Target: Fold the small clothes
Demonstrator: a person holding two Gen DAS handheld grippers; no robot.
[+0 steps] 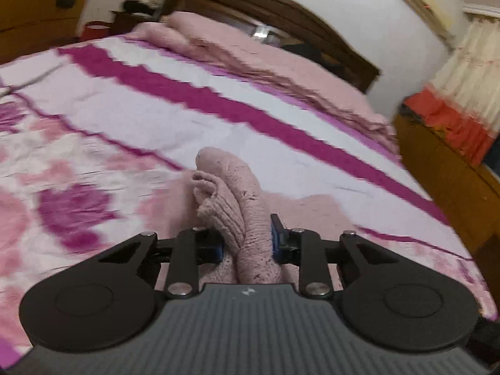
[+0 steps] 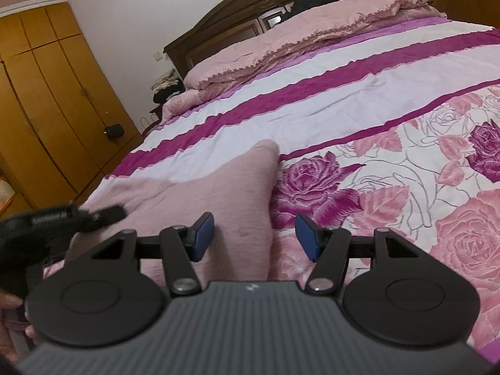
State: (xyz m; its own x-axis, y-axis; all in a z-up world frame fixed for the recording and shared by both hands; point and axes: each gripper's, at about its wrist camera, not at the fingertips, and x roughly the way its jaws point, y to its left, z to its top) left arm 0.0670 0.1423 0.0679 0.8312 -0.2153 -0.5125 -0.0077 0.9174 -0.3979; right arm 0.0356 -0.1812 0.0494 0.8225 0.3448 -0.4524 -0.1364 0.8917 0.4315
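Observation:
A pale pink knit garment (image 1: 231,187) lies on the flowered bedspread (image 1: 78,162). In the left wrist view a bunched, ribbed fold of it rises between the blue pads, and my left gripper (image 1: 247,243) is shut on that fold. In the right wrist view the same garment (image 2: 203,187) spreads flat with one corner pointing up the bed. My right gripper (image 2: 254,236) hovers open over its right edge, with the cloth under the left finger and the pads apart from it. The left gripper (image 2: 103,214) shows there as a dark blur at the garment's left side.
Pink pillows (image 2: 281,50) and a dark wooden headboard (image 2: 237,6) stand at the bed's far end. A yellow wardrobe (image 2: 47,93) lines the left wall. A wooden cabinet with red cloth (image 1: 453,131) flanks the bed. A person's hand (image 2: 9,312) shows at the lower left.

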